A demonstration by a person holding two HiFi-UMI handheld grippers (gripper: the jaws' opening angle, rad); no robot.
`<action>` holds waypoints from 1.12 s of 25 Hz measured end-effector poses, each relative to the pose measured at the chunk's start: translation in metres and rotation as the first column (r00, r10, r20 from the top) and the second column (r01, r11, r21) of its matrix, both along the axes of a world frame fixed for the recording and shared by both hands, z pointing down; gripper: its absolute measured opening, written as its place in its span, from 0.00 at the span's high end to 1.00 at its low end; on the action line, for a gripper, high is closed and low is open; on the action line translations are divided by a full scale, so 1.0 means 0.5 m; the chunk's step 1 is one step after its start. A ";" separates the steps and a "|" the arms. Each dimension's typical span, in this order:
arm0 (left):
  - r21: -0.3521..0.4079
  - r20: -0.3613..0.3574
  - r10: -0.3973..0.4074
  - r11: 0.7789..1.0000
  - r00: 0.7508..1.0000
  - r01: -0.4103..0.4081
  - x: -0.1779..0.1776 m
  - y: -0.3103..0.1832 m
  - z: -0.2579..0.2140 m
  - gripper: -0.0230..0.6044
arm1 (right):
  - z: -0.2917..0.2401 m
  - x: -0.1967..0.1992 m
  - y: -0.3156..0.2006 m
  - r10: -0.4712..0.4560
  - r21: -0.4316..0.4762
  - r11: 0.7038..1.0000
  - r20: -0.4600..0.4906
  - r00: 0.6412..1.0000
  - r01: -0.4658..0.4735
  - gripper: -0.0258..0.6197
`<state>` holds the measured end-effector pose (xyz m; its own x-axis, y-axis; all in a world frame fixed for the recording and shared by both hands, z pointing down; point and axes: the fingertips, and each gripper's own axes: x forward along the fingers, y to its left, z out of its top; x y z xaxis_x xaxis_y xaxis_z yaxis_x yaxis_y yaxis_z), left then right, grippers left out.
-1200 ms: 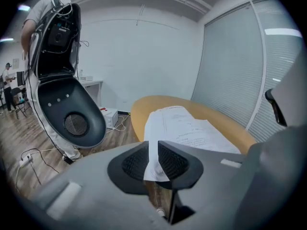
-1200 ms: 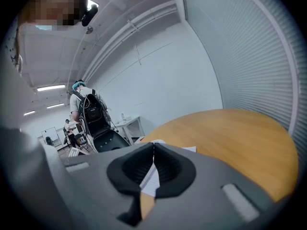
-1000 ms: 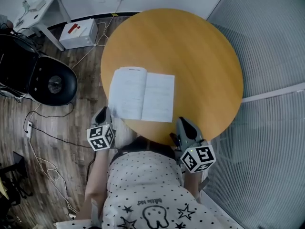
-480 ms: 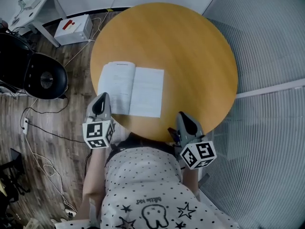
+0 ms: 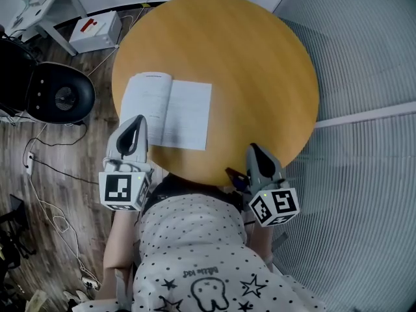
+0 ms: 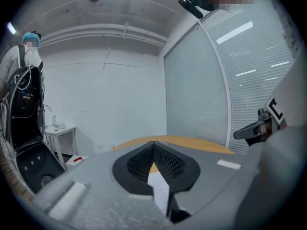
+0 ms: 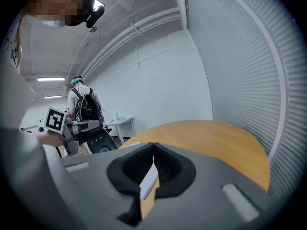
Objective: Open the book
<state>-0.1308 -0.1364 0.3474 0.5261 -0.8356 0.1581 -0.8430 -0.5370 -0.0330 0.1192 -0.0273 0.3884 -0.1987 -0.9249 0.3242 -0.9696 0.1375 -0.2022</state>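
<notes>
- Where the head view looks steeply down, a round wooden table (image 5: 260, 70) fills the middle of the scene, its top bare apart from one book.
- The book (image 5: 166, 111) lies open and flat on the table's left part, near the edge closest to the person, with two white printed pages facing up.
- The floor (image 5: 39, 239) to the left is dark wood plank; a ribbed glass partition (image 5: 364, 57) curves round the table's right side.
- On the floor left of the table stand a black chair (image 5: 62, 99), a white box (image 5: 94, 31) with a red mark, and a white side table (image 5: 39, 8); loose cables (image 5: 45, 194) trail across the planks.
- A person with a backpack (image 6: 24, 80) stands at the far left of the room.
- The left gripper (image 5: 135, 123) has its jaws closed together and empty, its tip showing over the book's near left corner.
- The right gripper (image 5: 255, 151) sits at the table's near edge, well apart from the book, jaws closed together with nothing between them.
- The wearer's dotted shirt (image 5: 195, 252) covers the bottom of the head view.
</notes>
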 end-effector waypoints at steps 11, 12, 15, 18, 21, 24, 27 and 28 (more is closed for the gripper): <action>0.029 -0.009 0.059 0.998 0.998 -0.059 0.099 0.103 -0.040 0.95 | -0.001 0.077 0.058 0.022 0.027 0.999 -0.008 1.000 -0.022 0.95; 0.025 -0.014 0.066 0.998 0.998 -0.065 0.107 0.110 -0.043 0.95 | -0.005 0.080 0.061 0.021 0.029 0.999 -0.007 1.000 -0.021 0.95; 0.014 -0.010 0.071 0.997 0.997 -0.070 0.121 0.124 -0.048 0.95 | -0.013 0.085 0.070 0.012 0.033 0.999 -0.009 1.000 -0.012 0.95; 0.010 -0.026 0.090 0.996 0.996 -0.089 0.140 0.140 -0.048 0.95 | -0.011 0.089 0.076 -0.001 0.037 0.999 -0.014 1.000 0.002 0.95; -0.017 -0.028 0.091 0.996 0.995 -0.091 0.153 0.155 -0.037 0.95 | -0.011 0.093 0.080 -0.007 0.039 0.999 -0.015 1.000 0.007 0.95; -0.035 -0.032 0.092 0.995 0.995 -0.094 0.170 0.165 -0.034 0.95 | -0.013 0.101 0.082 -0.002 0.046 0.999 -0.016 1.000 0.003 0.95; -0.039 -0.032 0.107 0.993 0.994 -0.108 0.188 0.174 -0.025 0.95 | -0.008 0.113 0.085 0.013 0.048 0.999 -0.008 1.000 -0.013 0.95; -0.047 -0.033 0.109 0.993 0.994 -0.110 0.192 0.177 -0.022 0.95 | -0.008 0.116 0.086 0.016 0.047 0.999 -0.005 1.000 -0.016 0.95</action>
